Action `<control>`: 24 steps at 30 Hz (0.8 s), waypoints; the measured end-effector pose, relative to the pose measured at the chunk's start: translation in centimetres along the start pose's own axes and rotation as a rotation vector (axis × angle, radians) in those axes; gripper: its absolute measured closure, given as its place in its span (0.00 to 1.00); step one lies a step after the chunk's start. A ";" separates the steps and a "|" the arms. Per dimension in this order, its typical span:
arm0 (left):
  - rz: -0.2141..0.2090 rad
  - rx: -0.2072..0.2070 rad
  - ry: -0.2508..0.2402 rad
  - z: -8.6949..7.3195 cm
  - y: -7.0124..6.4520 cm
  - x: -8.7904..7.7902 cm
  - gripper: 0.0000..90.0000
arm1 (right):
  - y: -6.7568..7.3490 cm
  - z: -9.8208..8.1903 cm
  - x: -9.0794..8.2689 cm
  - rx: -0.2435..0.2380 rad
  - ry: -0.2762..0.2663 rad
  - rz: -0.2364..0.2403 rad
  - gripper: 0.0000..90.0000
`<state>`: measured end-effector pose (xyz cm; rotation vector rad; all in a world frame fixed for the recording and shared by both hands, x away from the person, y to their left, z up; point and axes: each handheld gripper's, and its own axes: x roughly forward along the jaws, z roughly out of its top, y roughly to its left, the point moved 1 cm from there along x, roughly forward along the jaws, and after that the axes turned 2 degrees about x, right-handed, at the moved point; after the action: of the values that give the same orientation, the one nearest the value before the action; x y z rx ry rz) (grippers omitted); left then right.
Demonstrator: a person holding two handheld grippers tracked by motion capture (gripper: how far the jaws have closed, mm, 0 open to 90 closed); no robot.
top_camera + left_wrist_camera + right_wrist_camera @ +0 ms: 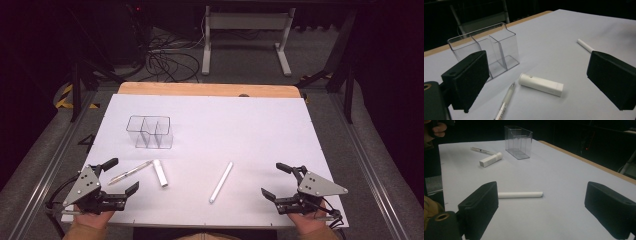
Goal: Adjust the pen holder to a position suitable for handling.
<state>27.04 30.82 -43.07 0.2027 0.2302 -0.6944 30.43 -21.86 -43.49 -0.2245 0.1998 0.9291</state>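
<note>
A clear plastic organizer point(149, 132) point(485, 47) point(518, 141) with compartments stands on the white table sheet point(240, 125), left of centre. In front of it lie a thin pen point(131, 172) point(505, 101) point(482, 150) and a short white tube point(160, 173) point(541, 84) point(491, 159). A long white stick point(221, 182) point(585, 45) point(520, 194) lies diagonally right of centre. My left gripper point(122, 176) point(539, 82) is open at the front left, jaws facing the tube and pen. My right gripper point(274, 180) point(541, 205) is open at the front right, empty, with the stick beyond its jaws.
The wooden table edge point(207, 89) shows past the sheet at the far side. Cables point(165, 57) and a white desk frame point(245, 35) sit on the floor beyond. Metal rails point(52, 160) run along both sides of the table.
</note>
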 end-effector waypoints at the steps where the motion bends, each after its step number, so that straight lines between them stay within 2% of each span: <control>1: -0.001 -0.012 -0.003 0.1 0.0 0.0 0.07 | 0.0 0.0 0.0 -0.001 0.000 0.000 0.14; 4: -0.023 -0.062 -0.011 0.3 0.1 -0.1 0.08 | 0.0 0.0 0.0 0.000 0.001 0.002 0.14; 6: -0.031 -0.072 -0.012 0.5 0.1 -0.1 0.09 | 0.0 0.0 0.0 0.000 -0.001 0.002 0.14; 13: -0.030 -0.035 -0.011 1.5 0.5 -0.1 0.10 | 0.0 0.0 0.1 0.006 0.002 0.004 0.14; 20: -0.060 -0.010 0.011 2.5 1.0 0.6 0.11 | 0.1 0.0 0.2 0.003 0.010 0.003 0.14; 24: -0.081 -0.015 0.019 3.0 1.4 1.0 0.11 | 0.0 0.0 0.0 0.006 0.000 -0.001 0.13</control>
<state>29.11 30.45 -40.34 0.1859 0.2628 -0.7716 30.46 -21.84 -43.47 -0.2191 0.2025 0.9276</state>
